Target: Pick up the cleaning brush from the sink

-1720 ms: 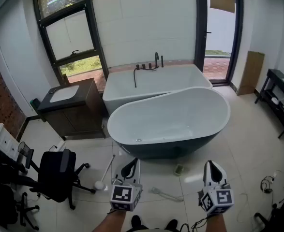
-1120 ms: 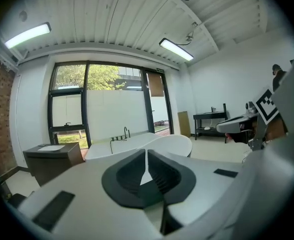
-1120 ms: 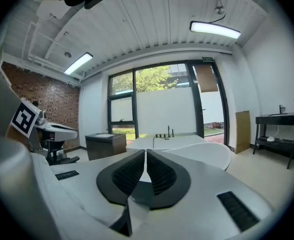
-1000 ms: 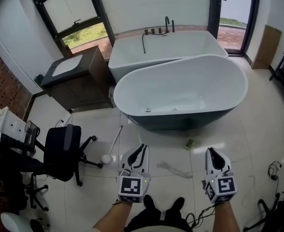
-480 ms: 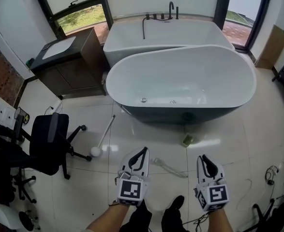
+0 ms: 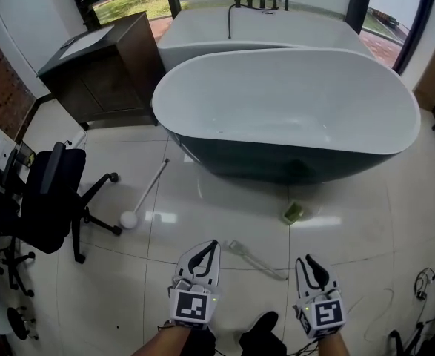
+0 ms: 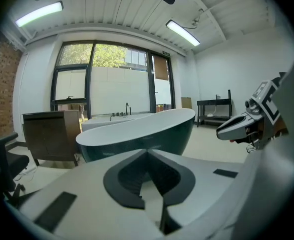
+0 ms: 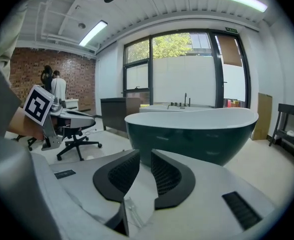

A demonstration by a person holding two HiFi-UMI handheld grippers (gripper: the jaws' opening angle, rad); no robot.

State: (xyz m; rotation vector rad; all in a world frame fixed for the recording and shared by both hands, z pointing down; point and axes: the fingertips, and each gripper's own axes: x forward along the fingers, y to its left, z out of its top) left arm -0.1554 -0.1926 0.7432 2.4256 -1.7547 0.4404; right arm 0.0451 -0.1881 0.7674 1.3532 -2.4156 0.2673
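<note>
Left gripper (image 6: pixel 207 248): jaws together, empty.
Right gripper (image 6: pixel 309 261): jaws just opening, narrow gap, nothing between.
Bathtub (image 6: pixel 276 165): ahead of both grippers.

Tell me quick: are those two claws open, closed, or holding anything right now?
Left gripper: shut, jaws together, holding nothing.
Right gripper: slightly open, jaws have just been opening, nothing between them.

The oval dark-sided bathtub (image 6: pixel 284 117) stands before the white rectangular bathtub (image 6: pixel 276 28), with the dark wooden cabinet (image 6: pixel 106 73) to their left. The white long-handled brush (image 6: pixel 147 191) lies on the tiled floor (image 6: pixel 217 206) between the black office chair (image 6: pixel 50 199) and the oval bathtub.
</note>
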